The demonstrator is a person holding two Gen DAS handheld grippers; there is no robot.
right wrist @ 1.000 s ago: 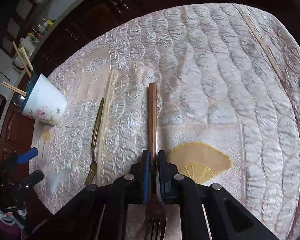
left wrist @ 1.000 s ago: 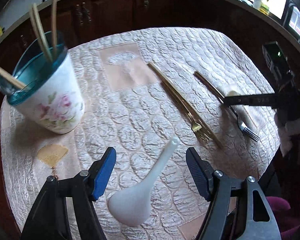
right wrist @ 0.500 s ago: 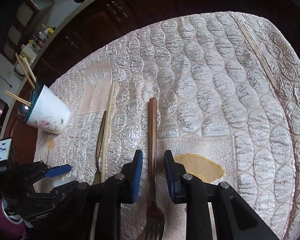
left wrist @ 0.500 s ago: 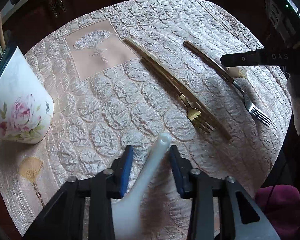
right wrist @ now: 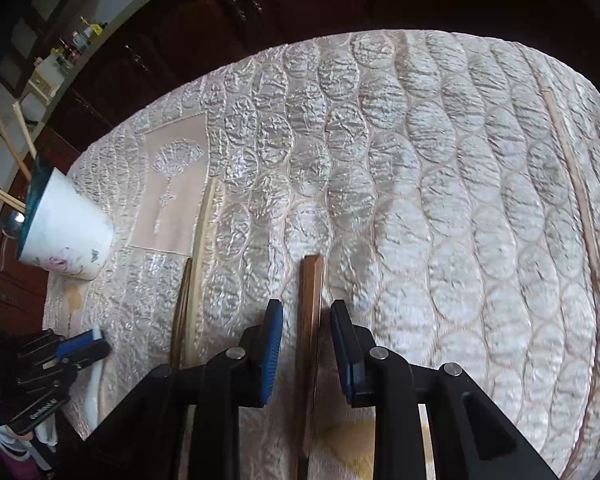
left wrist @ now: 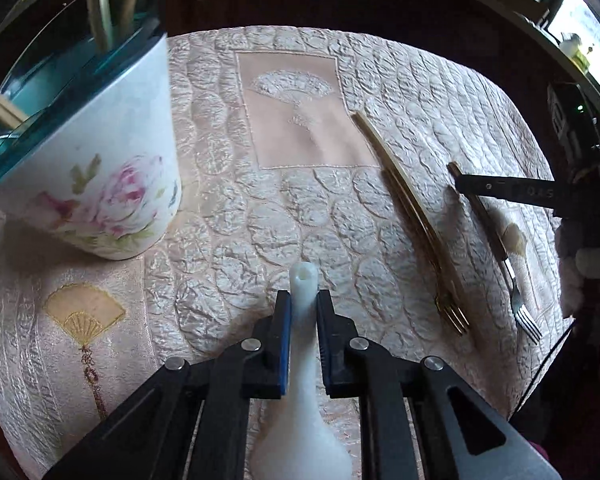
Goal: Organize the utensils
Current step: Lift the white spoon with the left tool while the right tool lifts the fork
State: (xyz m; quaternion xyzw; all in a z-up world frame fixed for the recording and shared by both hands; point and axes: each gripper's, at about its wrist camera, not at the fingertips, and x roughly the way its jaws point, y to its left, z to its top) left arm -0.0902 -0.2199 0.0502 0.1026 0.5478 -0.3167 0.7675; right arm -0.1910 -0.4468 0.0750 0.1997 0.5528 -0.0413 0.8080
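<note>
— Two grippers are over the quilted tablecloth. What does the left gripper have?

— A white ceramic soup spoon. Its handle runs up between the blue pads, which sit against it on both sides; the jaws are closing on it, nearly together. The bowl of the spoon is at the near edge of the view, under the gripper body.

— And the right gripper?

— Its jaws stand a little apart, with a clear gap on each side of the wooden-handled fork. The pads straddle the handle without touching it, and the fork lies flat on the cloth, handle pointing away. From the left wrist camera you see its steel tines at the near right of the table, beside the embroidered yellow fan motif.

— Where are the other utensils?

— A gold fork lies just left of the wooden-handled one, tines toward the near edge, and a pale chopstick lies right along it. Another chopstick lies alone, well apart at the far right of the cloth.

— And the holder?

— A white cup with a pink rose and a teal rim stands at the far left. Several chopsticks already lean out of it.
</note>
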